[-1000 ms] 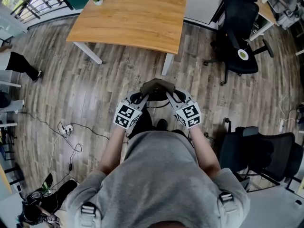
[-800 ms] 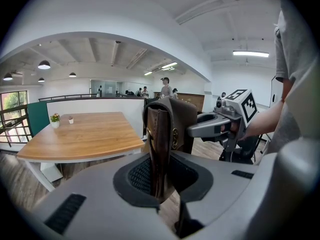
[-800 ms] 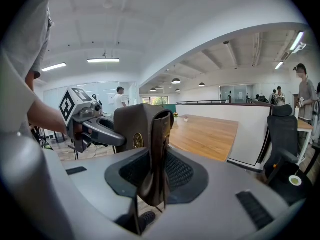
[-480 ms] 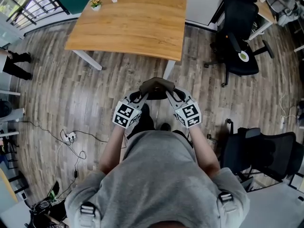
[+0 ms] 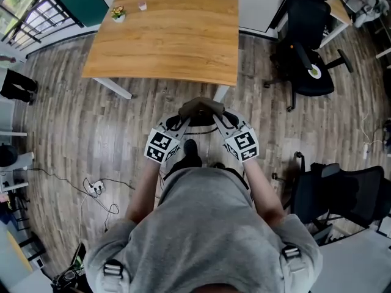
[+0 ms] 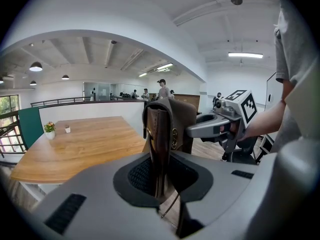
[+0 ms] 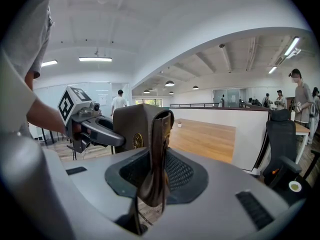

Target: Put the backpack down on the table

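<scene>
A brown leather backpack hangs in the air between my two grippers, just short of the near edge of the wooden table. My left gripper is shut on the bag's left side strap, and my right gripper is shut on its right side strap. In the left gripper view the backpack stands upright in front of the jaws, with the right gripper beyond it. In the right gripper view the backpack has the left gripper behind it. The table lies ahead.
A small potted plant and a cup stand at the table's far left corner. Black office chairs stand to the right and near right. Cables and a power strip lie on the floor at left. People stand far off.
Both grippers and the backpack have moved forward toward the table, whose near edge now lies closer to the bag. The grip on the straps is unchanged.
</scene>
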{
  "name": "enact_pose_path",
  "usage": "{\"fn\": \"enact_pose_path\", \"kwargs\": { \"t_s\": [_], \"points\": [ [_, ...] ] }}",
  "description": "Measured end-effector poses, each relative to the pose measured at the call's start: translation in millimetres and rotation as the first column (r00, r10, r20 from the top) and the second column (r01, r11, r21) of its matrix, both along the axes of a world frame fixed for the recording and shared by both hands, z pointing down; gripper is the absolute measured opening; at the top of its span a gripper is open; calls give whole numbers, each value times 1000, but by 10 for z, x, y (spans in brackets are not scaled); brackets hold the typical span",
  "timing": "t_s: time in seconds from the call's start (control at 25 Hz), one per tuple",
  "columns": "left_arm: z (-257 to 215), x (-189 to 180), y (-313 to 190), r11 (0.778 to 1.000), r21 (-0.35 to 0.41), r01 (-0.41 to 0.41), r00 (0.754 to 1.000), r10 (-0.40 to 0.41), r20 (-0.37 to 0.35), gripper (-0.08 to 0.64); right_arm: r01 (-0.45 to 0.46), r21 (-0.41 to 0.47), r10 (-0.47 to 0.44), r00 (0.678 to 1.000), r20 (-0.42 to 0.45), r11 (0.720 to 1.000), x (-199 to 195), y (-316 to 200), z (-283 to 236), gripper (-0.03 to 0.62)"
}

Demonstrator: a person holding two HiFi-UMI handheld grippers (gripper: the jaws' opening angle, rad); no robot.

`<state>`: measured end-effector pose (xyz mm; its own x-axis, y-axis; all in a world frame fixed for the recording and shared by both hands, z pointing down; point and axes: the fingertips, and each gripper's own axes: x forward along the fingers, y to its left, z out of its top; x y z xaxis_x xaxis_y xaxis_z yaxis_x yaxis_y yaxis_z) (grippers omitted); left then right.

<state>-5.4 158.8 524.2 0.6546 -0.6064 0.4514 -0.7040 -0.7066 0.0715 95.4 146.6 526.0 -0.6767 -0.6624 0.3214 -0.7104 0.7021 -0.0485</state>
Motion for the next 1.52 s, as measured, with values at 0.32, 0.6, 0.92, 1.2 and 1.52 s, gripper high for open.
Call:
{"fn": "enact_pose_path", "kwargs": {
  "t_s": [0.32, 0.6, 0.92, 1.2, 1.52],
  "points": [
    [1, -253, -354, 1000, 11, -13, 1000, 13, -8, 67, -9, 10, 9, 1000, -10, 1000, -250, -333, 4, 92],
    [25, -407, -564, 999, 12, -31, 999, 31, -11, 67, -22, 11, 22, 1000, -15, 1000, -406, -533, 25, 92],
    [65, -618, -739, 998, 12, -56, 998, 56, -9, 67, -43, 12, 44, 999, -23, 999, -618, -676, 63, 92],
    [108, -736, -808, 998, 7, -61, 998, 61, -10, 67, -55, 9, 55, 998, -27, 998, -734, -744, 107, 92],
    [62, -826, -919, 998, 16, -56, 998, 56, -8, 67, -56, 19, 57, 998, -19, 998, -822, -856, 65, 92]
  ]
}}
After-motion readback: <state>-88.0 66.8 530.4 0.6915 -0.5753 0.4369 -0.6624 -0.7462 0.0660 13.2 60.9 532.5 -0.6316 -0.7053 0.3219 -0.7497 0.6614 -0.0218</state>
